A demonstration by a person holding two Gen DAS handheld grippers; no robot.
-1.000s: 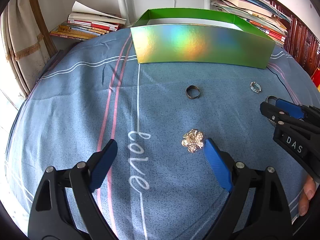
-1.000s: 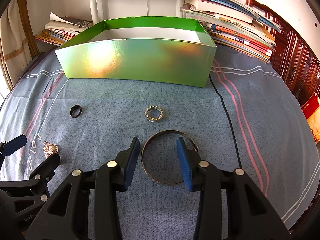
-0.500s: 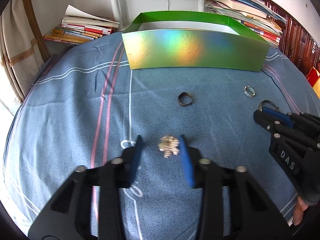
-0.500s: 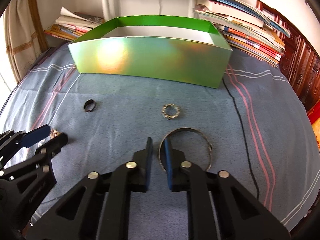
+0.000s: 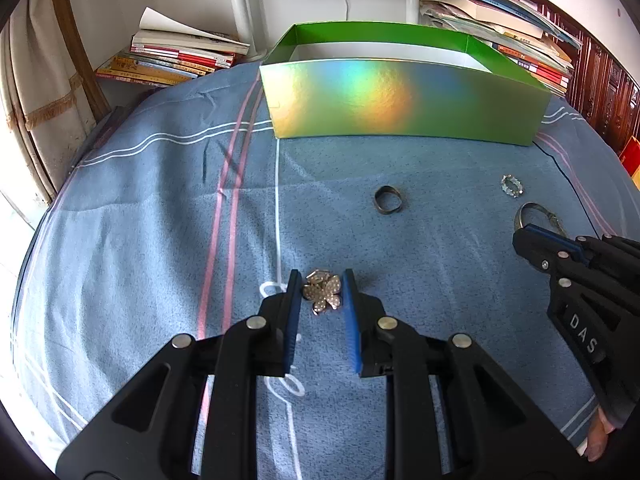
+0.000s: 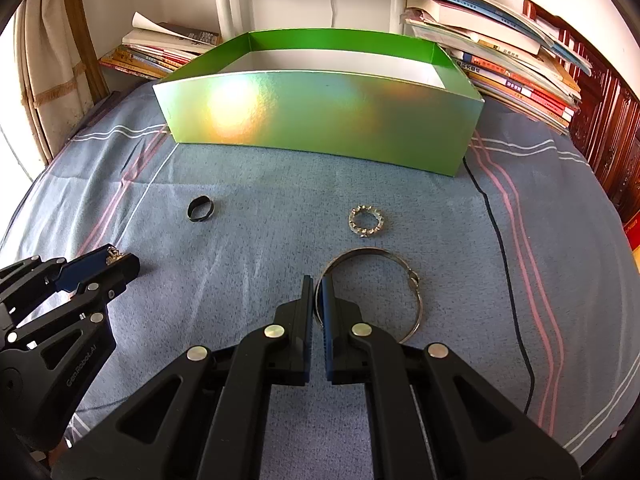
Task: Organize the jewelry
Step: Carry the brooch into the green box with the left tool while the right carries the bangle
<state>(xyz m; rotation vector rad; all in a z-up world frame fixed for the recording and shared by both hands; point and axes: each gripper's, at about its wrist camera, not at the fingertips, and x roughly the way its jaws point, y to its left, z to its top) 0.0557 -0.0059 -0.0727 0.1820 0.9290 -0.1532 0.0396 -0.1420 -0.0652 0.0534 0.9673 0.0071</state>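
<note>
A gold flower brooch lies on the blue cloth between the blue pads of my left gripper. Its jaws are closing and the pads touch the brooch on both sides. In the right wrist view the brooch glints at the left gripper's tips. My right gripper is shut on the near left rim of a thin metal bangle, which lies flat. A dark ring and a crystal ring lie loose beyond. The open green box stands at the back.
Stacks of books sit behind and beside the box, with a white table leg between them. A dark cabinet is at the right. The right gripper and a person's fingertips show at the left view's edge.
Both grippers went from wide open to closed in: the left around the brooch, the right onto the bangle's rim. Neither item has left the cloth.
</note>
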